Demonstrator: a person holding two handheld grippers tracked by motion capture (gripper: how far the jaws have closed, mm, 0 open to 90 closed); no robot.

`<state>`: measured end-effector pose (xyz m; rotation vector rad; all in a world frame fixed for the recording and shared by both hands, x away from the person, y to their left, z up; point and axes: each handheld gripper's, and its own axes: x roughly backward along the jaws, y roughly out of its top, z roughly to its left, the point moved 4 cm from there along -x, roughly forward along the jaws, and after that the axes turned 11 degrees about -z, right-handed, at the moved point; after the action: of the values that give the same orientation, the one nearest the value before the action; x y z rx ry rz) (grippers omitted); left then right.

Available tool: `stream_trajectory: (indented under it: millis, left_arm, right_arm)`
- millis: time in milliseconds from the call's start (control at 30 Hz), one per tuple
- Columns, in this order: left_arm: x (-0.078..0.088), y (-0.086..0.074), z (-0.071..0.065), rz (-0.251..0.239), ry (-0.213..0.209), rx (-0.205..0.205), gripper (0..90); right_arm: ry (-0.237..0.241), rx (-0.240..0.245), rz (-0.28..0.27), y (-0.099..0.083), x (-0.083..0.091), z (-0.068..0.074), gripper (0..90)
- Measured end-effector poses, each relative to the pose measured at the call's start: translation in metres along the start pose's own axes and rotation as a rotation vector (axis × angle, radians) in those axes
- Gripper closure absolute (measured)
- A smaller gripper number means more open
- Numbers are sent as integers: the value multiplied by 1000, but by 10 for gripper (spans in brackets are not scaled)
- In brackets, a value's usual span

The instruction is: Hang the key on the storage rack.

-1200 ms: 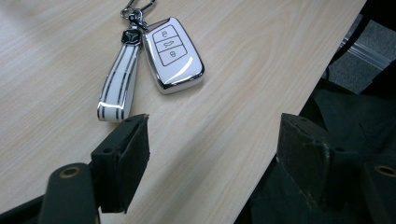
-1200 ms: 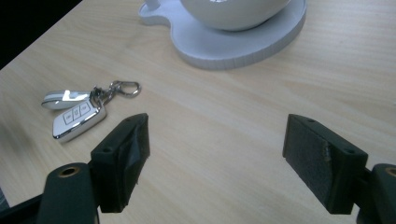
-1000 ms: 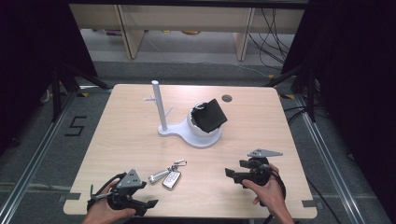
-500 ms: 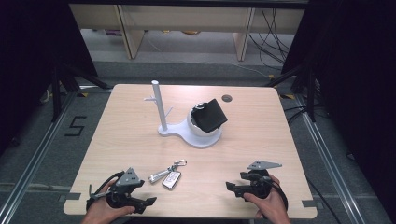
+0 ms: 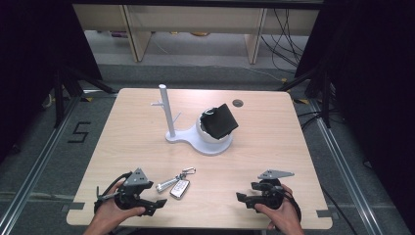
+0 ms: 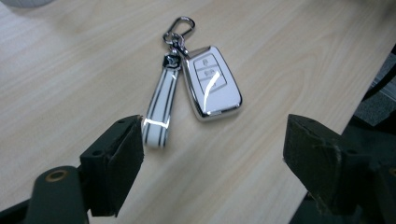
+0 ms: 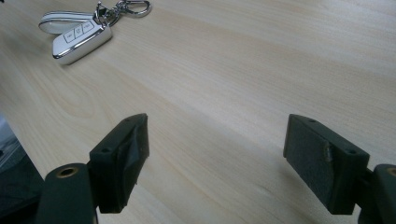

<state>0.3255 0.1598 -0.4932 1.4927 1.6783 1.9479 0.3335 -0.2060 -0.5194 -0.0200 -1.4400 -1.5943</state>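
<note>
A white car key fob with a white strap and a metal clip lies flat on the wooden table near its front edge. My left gripper rests just left of the fob, open, its jaws wide apart with nothing between them; the strap's end lies close to the left jaw. At the front right my right gripper is open too, over bare wood, with the fob well off to its far left.
A white stand with a tall post and a bowl-shaped base holding a black square object sits mid-table. A small dark round hole marks the far side. The table's front edge lies right behind both grippers.
My right gripper has drawn back toward the front edge and lowered. My left gripper has shifted slightly. The fob has not moved.
</note>
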Motion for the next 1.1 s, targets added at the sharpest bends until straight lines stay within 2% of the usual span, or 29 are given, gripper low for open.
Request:
stream_trajectory:
  millis: [33, 67, 100, 167, 233, 267, 333, 400, 467, 500, 533, 567, 600, 633, 667, 700, 733, 767, 800, 867, 933, 967, 1000, 1033, 1067, 1100]
  left_arm:
    - [-3, 4, 2, 0, 1, -2, 197]
    - [-5, 8, 5, 2, 5, -2, 196]
    - [-8, 11, 5, -5, -1, 12, 196]
    - [-13, 18, 7, -2, -5, 7, 195]
    - [-17, 24, 9, 2, -3, 1, 196]
    - [-21, 30, 10, 5, -7, 0, 196]
    - [-28, 38, 12, 22, 1, -9, 204]
    - [-33, 44, 14, 38, 5, -21, 207]
    - [-40, 49, 16, 61, 10, -29, 214]
    - [-44, 51, 17, 83, 15, -32, 215]
    - [-48, 53, 18, 95, 18, -36, 220]
    - [-54, 55, 19, 117, 17, -44, 230]
    - [-57, 56, 20, 132, 19, -42, 234]
    - [-62, 57, 20, 148, 23, -39, 235]
    - [-67, 57, 20, 172, 18, -42, 239]
    - [-72, 58, 19, 182, 24, -19, 247]
    - [-76, 59, 22, 197, 19, -47, 250]
    - [-80, 61, 22, 210, 20, -55, 251]
    - [-86, 62, 23, 205, 27, -69, 252]
    - [-94, 64, 23, 235, 27, -66, 258]
    - [-102, 66, 23, 258, 32, -78, 270]
    - [-106, 66, 23, 270, 32, -83, 276]
    - [-109, 67, 23, 283, 29, -88, 279]
    - [-112, 67, 22, 288, 29, -81, 291]
    - [-115, 66, 21, 308, 27, -84, 303]
    - [-116, 66, 21, 332, 26, -97, 313]
  right_arm:
    - [4, 19, 3, 0, 0, -1, 233]
    - [9, 2, 7, -1, 0, 1, 234]
    - [11, 7, -2, -1, -1, 1, 235]
    - [16, -2, 2, -1, -1, 1, 236]
    - [4, 16, 2, 0, 0, 0, 237]
    - [16, -5, 5, 0, 0, 2, 237]
    - [18, 1, 2, -1, 0, 2, 239]
    - [-4, 4, 9, -1, 1, 2, 244]
    - [6, 22, 12, -1, 0, 1, 244]
    - [12, 13, 14, -2, -1, 1, 244]
    - [1, 24, 21, -2, -1, 1, 245]
    - [5, 8, 17, -2, -1, 2, 246]
    - [7, 20, 17, -2, -1, 1, 245]
    - [8, 7, 19, -2, -1, 2, 245]
    - [19, 51, 3, -1, -2, -2, 246]
    - [10, -5, 17, -2, 0, 2, 246]
    - [5, -13, 19, -2, 1, 2, 245]
    - [7, 16, 3, -1, 0, 0, 246]
    - [8, 11, 5, -1, 0, 0, 246]
    - [10, -6, 12, -1, 0, 2, 246]
    - [18, 20, 5, -1, 0, 1, 247]
    - [13, 21, 3, -1, 0, 1, 247]
    - [31, 9, -2, -1, -1, 1, 247]
    - [14, 0, 4, -1, 0, 2, 247]
    - [19, 23, 5, -1, 0, 0, 247]
    - [29, 20, 7, -1, 0, 1, 247]
